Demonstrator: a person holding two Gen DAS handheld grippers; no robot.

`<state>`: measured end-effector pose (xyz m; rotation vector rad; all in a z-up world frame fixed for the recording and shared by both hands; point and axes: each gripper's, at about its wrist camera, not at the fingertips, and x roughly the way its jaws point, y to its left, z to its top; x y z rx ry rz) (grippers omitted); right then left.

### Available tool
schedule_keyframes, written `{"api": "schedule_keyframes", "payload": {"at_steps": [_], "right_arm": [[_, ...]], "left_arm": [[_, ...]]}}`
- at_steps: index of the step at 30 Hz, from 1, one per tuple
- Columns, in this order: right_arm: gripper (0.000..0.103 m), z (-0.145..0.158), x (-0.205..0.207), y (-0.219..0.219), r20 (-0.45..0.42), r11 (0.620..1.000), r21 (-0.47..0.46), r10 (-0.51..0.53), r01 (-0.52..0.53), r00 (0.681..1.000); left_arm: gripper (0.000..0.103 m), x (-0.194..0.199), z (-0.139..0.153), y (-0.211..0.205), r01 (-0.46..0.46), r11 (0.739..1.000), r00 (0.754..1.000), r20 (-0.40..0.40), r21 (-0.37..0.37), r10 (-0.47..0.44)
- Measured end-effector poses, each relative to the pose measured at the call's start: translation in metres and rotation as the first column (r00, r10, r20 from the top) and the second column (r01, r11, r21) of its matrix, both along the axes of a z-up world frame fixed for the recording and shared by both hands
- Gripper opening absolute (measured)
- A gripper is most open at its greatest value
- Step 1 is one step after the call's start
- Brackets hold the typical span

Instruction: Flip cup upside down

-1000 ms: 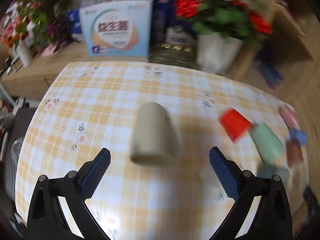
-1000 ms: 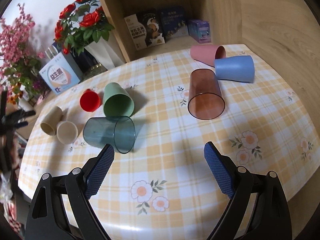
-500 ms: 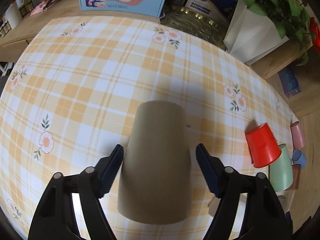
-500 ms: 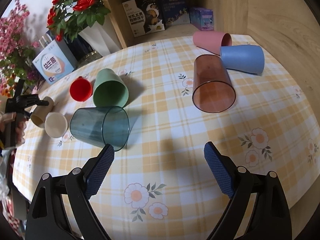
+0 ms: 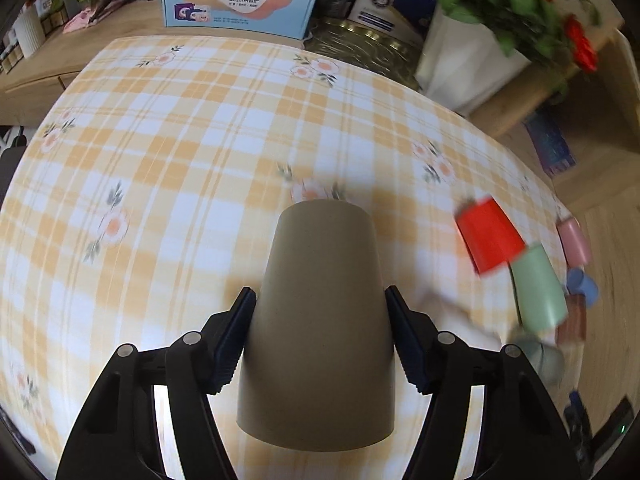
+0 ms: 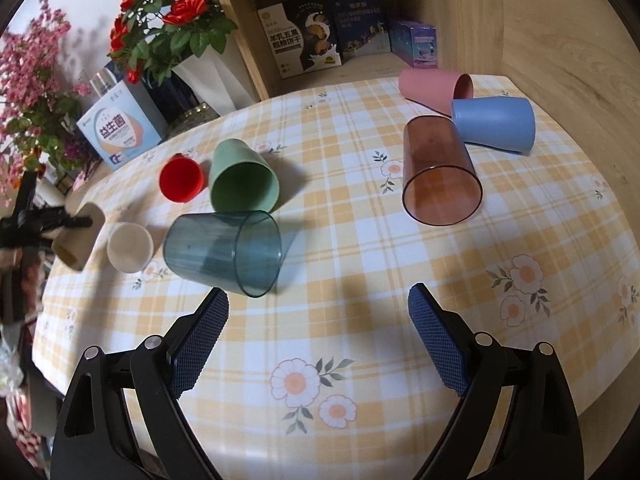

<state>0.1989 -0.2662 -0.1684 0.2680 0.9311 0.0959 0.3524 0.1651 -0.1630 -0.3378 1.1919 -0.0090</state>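
Observation:
My left gripper (image 5: 320, 312) is shut on a tan cup (image 5: 320, 320), its blue pads pressing both sides near the wide rim, the closed base pointing away. The cup is held off the checked tablecloth (image 5: 180, 160). In the right wrist view the same tan cup (image 6: 78, 236) hangs tilted at the far left in the left gripper (image 6: 60, 222), beside a cream cup (image 6: 130, 246). My right gripper (image 6: 318, 332) is open and empty above the cloth near the front edge.
Cups lie on their sides: teal clear (image 6: 224, 252), green (image 6: 242, 176), red (image 6: 180, 178), brown clear (image 6: 438, 172), blue (image 6: 494, 124), pink (image 6: 434, 88). A white vase of red roses (image 6: 208, 76), a tissue box (image 6: 120, 132) and a wooden shelf (image 6: 332, 12) stand behind the table.
My left gripper moved in around the tan cup, closed on it and lifted it off the cloth. The right gripper stayed open and shifted only slightly.

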Motion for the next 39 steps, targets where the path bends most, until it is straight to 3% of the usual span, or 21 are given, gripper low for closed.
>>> {"api": "schedule_keyframes", "payload": {"at_steps": [8, 13, 19, 27, 39], "right_arm": [[0.088, 0.005, -0.015, -0.01, 0.015, 0.998, 0.044, -0.04, 0.04, 0.999], [0.088, 0.008, -0.022, -0.024, 0.017, 0.996, 0.05, -0.074, 0.073, 0.997], [0.088, 0.017, -0.036, -0.047, 0.043, 0.993, 0.051, -0.11, 0.108, 0.993], [0.088, 0.019, -0.049, -0.086, 0.039, 0.986, 0.031, -0.167, 0.166, 0.985], [0.088, 0.013, -0.05, -0.128, 0.026, 0.974, 0.033, -0.225, 0.224, 0.974]], "left_arm": [[0.064, -0.092, 0.01, -0.059, 0.081, 0.996, 0.997, 0.002, -0.049, -0.081], [0.064, -0.127, -0.008, -0.124, 0.143, 0.978, 0.99, 0.0, -0.151, -0.144], [0.064, -0.129, -0.016, -0.202, 0.245, 0.944, 0.969, 0.016, -0.221, -0.248], [0.064, -0.128, -0.021, -0.31, 0.401, 0.892, 0.915, 0.043, -0.211, -0.401], [0.064, -0.097, -0.041, -0.367, 0.37, 0.924, 0.929, 0.052, -0.092, -0.367]]}}
